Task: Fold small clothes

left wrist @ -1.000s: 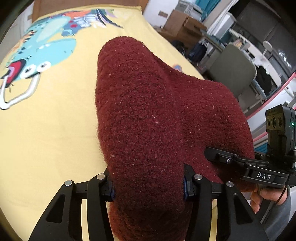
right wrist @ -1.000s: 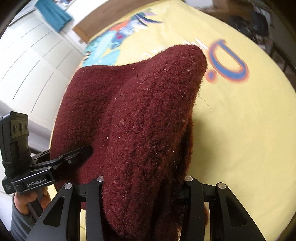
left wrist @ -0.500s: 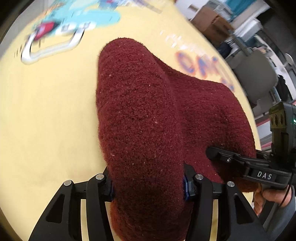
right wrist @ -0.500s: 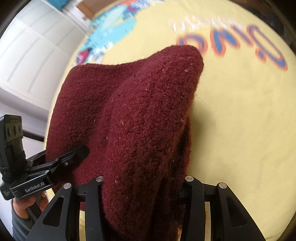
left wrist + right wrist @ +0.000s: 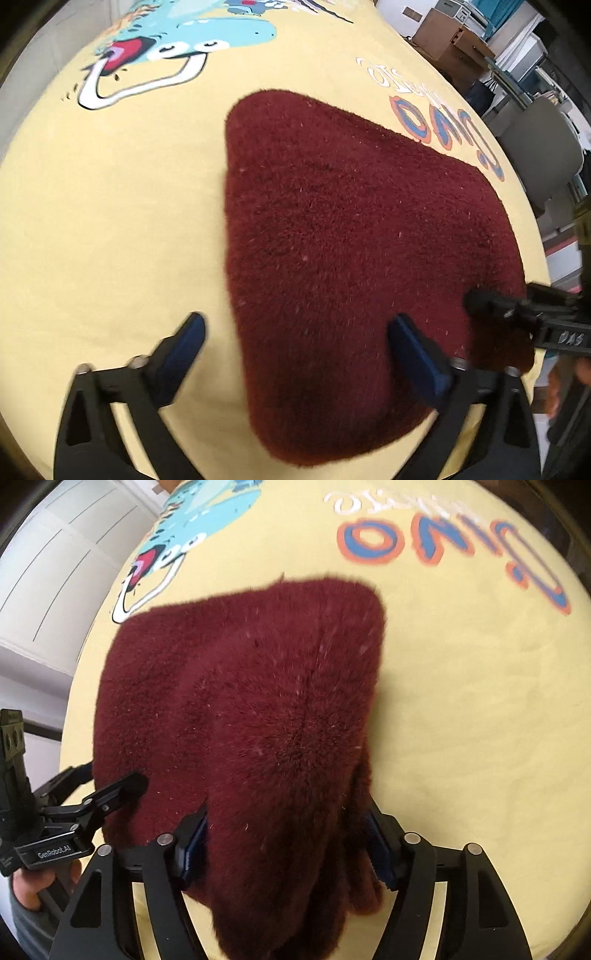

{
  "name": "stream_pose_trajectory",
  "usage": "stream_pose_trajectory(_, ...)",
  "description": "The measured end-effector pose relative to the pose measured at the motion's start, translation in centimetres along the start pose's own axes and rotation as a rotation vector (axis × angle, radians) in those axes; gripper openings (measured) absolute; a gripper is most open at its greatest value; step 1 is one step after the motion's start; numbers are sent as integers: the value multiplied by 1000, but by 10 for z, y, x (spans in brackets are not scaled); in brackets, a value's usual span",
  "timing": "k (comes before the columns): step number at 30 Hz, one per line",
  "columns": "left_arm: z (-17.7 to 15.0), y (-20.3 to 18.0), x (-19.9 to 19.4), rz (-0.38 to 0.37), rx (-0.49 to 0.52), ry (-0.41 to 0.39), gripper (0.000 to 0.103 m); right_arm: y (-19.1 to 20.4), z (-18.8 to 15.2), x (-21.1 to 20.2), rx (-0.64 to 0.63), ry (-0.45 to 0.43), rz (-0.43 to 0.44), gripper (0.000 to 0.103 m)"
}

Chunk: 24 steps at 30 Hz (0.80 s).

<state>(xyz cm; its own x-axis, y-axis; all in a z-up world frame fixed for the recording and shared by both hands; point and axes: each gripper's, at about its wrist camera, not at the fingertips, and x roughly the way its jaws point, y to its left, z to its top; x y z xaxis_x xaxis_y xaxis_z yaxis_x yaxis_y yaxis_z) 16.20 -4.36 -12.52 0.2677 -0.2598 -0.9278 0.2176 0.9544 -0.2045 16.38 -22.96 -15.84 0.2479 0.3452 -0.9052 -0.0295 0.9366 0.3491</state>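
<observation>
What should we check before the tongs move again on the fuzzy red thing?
1. Left tongs let go: ok. The jaws have just opened wide and pinch nothing.
2. Right tongs let go: cannot tell. The jaws have just been opening, but the maroon garment fills the gap.
3. Garment resting on the yellow sheet: ok.
4. Garment lying flat: not ok. It humps up at the right tongs.
5. Folded edges lined up: cannot tell. The near edge is hidden.

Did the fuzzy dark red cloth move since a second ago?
Yes. The fuzzy dark red cloth has sunk flat onto the yellow cartoon sheet, nearer its orange-and-blue lettering. The left gripper has just been opening off it.
</observation>
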Motion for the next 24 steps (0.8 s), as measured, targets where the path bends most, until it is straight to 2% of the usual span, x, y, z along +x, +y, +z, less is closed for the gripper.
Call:
stream_pose_trajectory(3,-8,0,-12,22,24,-13,102,-8,-10,-28,-25,-60,-23,80)
stream_pose_trajectory(7,-19,-4,-19,46,33,-30,102,-6,-21,-45,-48,-114,-36,82)
stream_pose_trajectory(11,-25,-6,-21,27,11,-47,102,5,-30,-40,-78,-153,-53,86)
stream_pose_trajectory(12,-14,-14,-11,37,12,-44,102,6,-33,-38,-85,-157,-54,87)
stream_pose_trajectory(14,-20,-5,-12,59,29,-37,102,4,-45,-31,-108,-167,-63,87)
stream_pose_trajectory(18,-31,0,-4,125,63,-46,102,-2,-53,-9,-126,-171,-145,88)
stream_pose_trajectory(21,-35,8,1,99,29,-54,102,-18,-59,-8,-97,-194,-167,101)
stream_pose_trajectory(24,-41,11,6,92,30,-62,102,-33,-64,-8,-75,-197,-151,101)
